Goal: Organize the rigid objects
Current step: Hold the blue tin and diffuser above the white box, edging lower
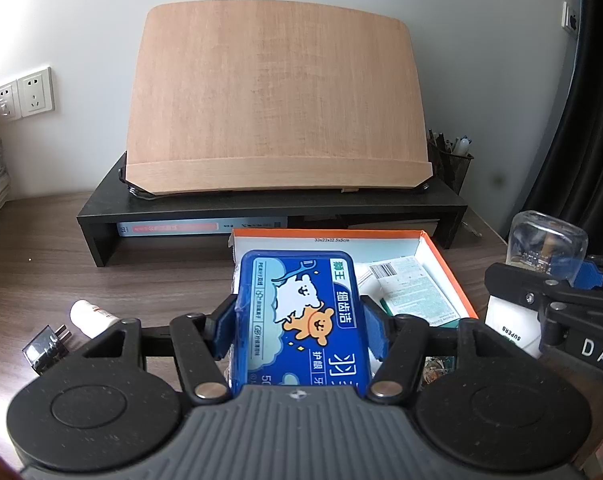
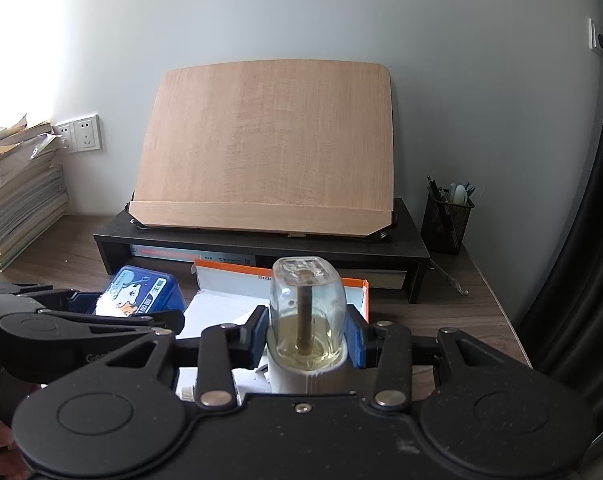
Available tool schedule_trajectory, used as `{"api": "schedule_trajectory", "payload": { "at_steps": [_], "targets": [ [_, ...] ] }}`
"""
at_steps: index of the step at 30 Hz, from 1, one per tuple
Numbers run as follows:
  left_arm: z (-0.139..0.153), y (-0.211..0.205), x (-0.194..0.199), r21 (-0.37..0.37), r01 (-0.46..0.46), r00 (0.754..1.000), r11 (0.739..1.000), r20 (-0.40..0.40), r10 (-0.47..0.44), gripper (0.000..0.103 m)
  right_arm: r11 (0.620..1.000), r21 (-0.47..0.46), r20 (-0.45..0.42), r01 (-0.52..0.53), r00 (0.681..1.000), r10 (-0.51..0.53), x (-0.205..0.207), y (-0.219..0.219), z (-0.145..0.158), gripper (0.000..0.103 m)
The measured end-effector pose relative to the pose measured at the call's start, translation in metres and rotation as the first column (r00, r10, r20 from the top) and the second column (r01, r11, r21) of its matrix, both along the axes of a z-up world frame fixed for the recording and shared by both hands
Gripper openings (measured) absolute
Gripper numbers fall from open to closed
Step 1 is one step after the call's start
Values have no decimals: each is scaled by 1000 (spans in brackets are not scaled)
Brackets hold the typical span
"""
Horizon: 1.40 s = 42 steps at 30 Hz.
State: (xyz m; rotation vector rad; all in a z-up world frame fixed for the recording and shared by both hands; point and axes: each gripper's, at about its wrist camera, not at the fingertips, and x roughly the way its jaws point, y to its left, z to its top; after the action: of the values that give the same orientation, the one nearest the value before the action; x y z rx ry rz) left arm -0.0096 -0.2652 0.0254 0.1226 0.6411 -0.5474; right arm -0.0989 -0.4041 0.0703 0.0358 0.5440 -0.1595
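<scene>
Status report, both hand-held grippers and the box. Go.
Left hand-held gripper shut on blue floss-pick case. Right hand-held gripper shut on clear glass bottle. Both over the orange-rimmed cardboard box, nothing in the way.

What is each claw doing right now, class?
Left claw: closed on the blue box.
Right claw: closed on the clear glass bottle.

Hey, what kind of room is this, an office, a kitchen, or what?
Most likely a home study or office desk. A wooden reading stand sits on a black desk riser against the wall, a mesh pen holder stands to its right, and stacked papers pile up at the left.
</scene>
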Motion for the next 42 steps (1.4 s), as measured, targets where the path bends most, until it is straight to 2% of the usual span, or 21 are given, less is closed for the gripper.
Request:
{"api": "schedule_trajectory", "payload": {
  "at_steps": [42],
  "targets": [
    [-13,2,17,15,-9,999,1000,-34,9,63,1000,-15,-45,3,999,-3,19,1,-9,50]
  ]
}}
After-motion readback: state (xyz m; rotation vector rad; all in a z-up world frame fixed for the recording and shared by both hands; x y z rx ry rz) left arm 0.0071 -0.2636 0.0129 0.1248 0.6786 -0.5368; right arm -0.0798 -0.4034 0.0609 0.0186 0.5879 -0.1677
